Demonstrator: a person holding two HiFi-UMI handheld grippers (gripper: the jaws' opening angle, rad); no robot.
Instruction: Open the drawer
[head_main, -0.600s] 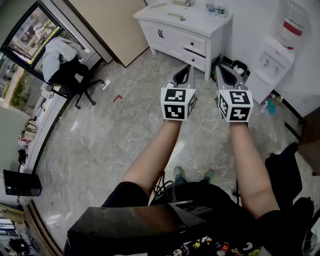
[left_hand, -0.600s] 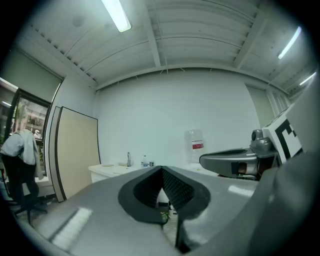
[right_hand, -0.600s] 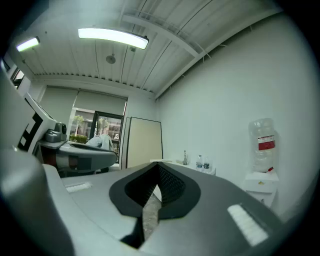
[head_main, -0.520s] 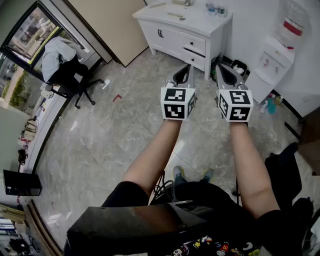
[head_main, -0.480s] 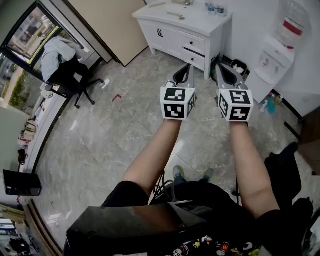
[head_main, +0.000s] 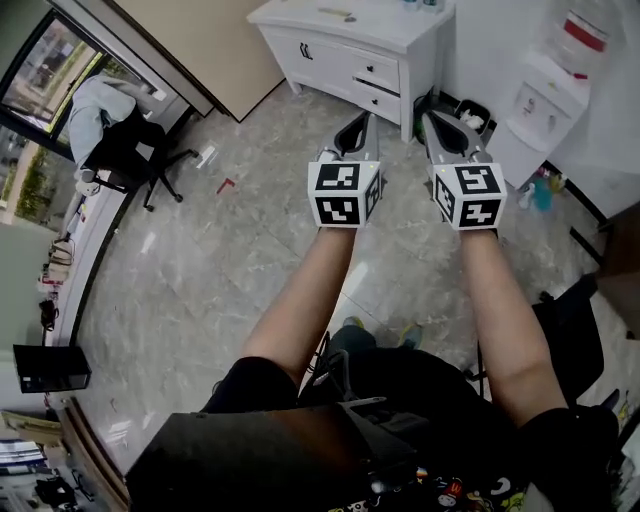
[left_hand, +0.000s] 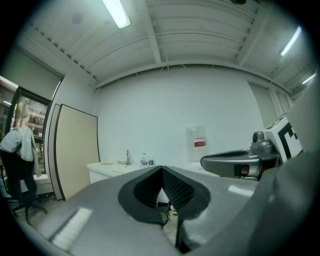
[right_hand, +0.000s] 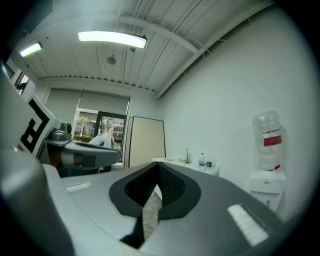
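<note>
In the head view, your forearms reach forward and down, side by side, holding the two grippers level with each other above the marble floor (head_main: 200, 280). The left gripper (head_main: 359, 122) and the right gripper (head_main: 432, 120) both point toward the white cabinet (head_main: 300, 45). Its drawer (head_main: 377, 69) looks closed. It sits ahead of both sets of jaws and well apart from them. A water dispenser (head_main: 545, 105) stands to the right of the cabinet.

In the left gripper view, the jaws of the left gripper (left_hand: 161, 172) are clenched together with nothing between them. The cabinet's tabletop (left_hand: 112, 166) shows beyond them, to the left. The drawer front is hidden behind the gripper body.

In the right gripper view, the jaws of the right gripper (right_hand: 159, 170) are pressed together and empty. The tabletop (right_hand: 187, 165) lies beyond them, slightly to the right, and the water dispenser (right_hand: 267, 145) is farther right.
</note>
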